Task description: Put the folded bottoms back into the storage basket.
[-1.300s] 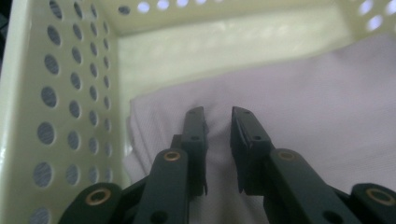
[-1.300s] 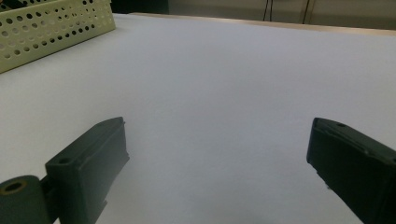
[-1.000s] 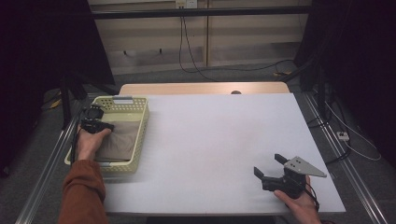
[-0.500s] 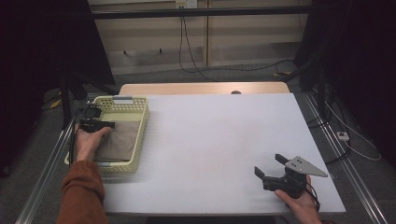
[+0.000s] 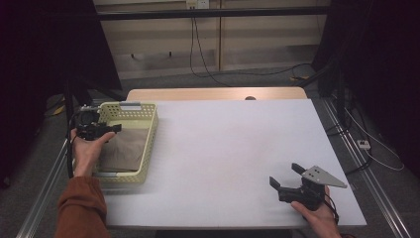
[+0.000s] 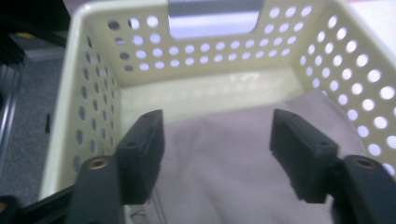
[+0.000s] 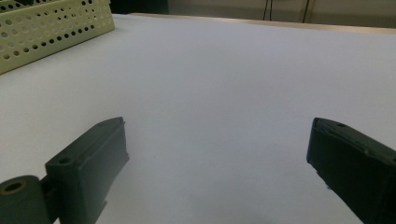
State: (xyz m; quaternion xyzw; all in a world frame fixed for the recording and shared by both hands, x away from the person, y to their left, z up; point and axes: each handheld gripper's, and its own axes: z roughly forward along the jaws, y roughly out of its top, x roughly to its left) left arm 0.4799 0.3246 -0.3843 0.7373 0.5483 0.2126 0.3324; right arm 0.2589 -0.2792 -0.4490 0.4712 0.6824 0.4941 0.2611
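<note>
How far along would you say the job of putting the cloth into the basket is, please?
Done, it seems: the folded grey-brown cloth lies flat inside the pale yellow perforated plastic basket. In hand: the left gripper hangs above it, jaws just opened, nothing between them. The right gripper rests open on the white table. Left: probably only drawing the left hand clear.

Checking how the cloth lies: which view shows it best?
The left gripper view: the cloth lies close below open jaws in the basket. The high view shows it small; the right gripper view, just the basket's wall.
</note>
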